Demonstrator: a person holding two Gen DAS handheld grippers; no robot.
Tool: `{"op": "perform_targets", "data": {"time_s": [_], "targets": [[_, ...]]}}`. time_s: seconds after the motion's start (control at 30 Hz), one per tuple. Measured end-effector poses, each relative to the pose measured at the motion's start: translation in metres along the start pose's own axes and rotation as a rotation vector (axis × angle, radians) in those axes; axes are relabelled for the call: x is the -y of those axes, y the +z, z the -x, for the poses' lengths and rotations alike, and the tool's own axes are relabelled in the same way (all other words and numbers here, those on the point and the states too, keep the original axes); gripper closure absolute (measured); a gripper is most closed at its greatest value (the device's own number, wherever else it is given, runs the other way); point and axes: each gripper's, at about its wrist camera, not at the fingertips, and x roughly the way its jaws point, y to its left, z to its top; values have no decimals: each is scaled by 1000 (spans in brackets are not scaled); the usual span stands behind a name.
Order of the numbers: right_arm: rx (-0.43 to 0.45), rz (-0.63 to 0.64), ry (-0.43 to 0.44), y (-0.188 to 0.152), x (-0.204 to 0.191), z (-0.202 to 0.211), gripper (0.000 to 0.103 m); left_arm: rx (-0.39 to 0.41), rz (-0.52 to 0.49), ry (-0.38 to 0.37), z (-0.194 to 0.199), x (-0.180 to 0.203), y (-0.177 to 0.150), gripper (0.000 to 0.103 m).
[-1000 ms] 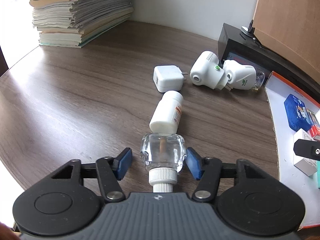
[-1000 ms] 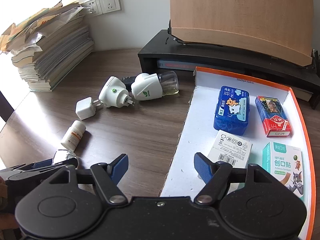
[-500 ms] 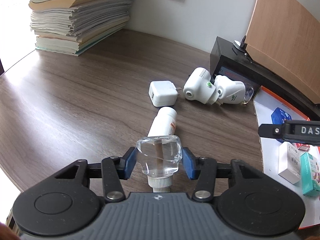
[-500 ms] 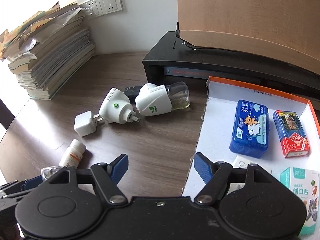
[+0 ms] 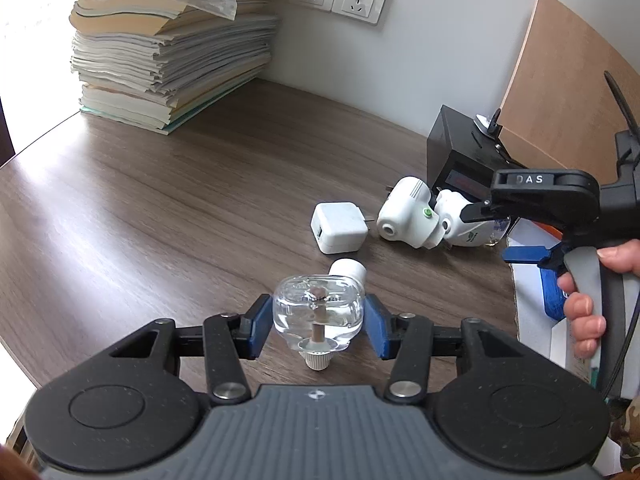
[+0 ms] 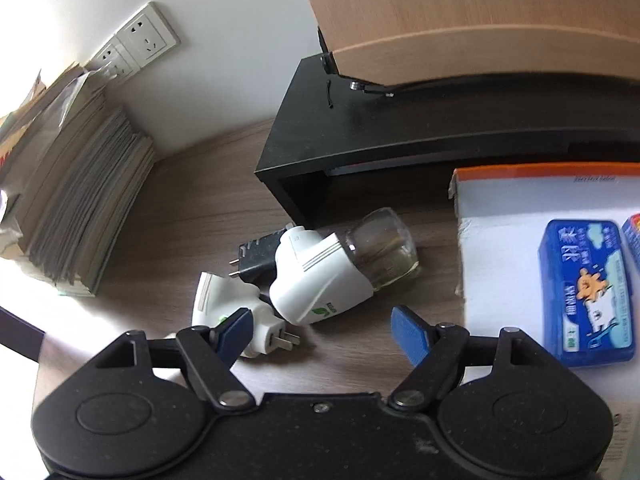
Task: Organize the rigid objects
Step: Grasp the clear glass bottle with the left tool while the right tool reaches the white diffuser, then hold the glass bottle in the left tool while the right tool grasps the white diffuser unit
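Note:
My left gripper [image 5: 316,320] is shut on a clear liquid refill bottle [image 5: 318,312] with a white cap, held above the table. A white pill bottle [image 5: 347,269] lies just behind it, mostly hidden. A white charger cube [image 5: 338,228] and two white plug-in vaporizers [image 5: 404,214] lie further back. My right gripper [image 6: 322,330] is open and empty, just in front of the vaporizer with a glass bottle [image 6: 320,284] and the smaller plug-in [image 6: 224,300]. It also shows in the left wrist view [image 5: 520,236] over the vaporizers.
A white tray with an orange rim [image 6: 500,208] at the right holds a blue box [image 6: 584,288] and other packs. A black stand [image 6: 360,144] with a wooden board stands behind. A black adapter [image 6: 256,258] lies behind the vaporizers. A paper stack [image 5: 168,60] sits far left.
My left gripper closed on the clear bottle and lifted it off the table. My right gripper moved left and forward from over the tray to the vaporizers.

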Motion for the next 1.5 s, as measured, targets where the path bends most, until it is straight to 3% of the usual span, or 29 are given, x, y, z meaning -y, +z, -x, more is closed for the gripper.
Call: {"op": "perform_targets", "data": {"time_s": [0.27, 0.43, 0.67, 0.73, 0.8, 0.87, 0.9, 0.93, 1.0, 1.2, 1.5], "targets": [[2, -114, -68, 8, -9, -34, 12, 4, -8, -15, -4, -4, 4, 53], [71, -59, -130, 12, -15, -48, 9, 5, -27, -20, -7, -4, 5, 53], [105, 43, -145, 9, -11, -48, 57, -29, -38, -20, -14, -9, -2, 53], [109, 85, -157, 3, -11, -45, 84, -36, -39, -19, -18, -10, -4, 53], [99, 88, -141, 0, -6, -43, 89, -48, -42, -16, -22, -9, -6, 53], [95, 77, -116, -1, 0, -39, 83, -61, -42, -13, -26, -9, -7, 53], [97, 60, -99, -2, 2, -36, 67, -66, -41, -13, -27, -10, -8, 53], [98, 44, -83, -2, 5, -33, 44, -67, -42, -13, -27, -10, -9, 53], [120, -4, -54, -2, 12, -28, 29, -69, -50, -11, -29, -10, -9, 53], [137, -178, -5, 14, 26, -31, 22, -73, -67, -17, -32, -9, -11, 53], [158, -230, -4, 36, 20, -56, 14, -71, -104, -18, -40, -7, -14, 52]]}}
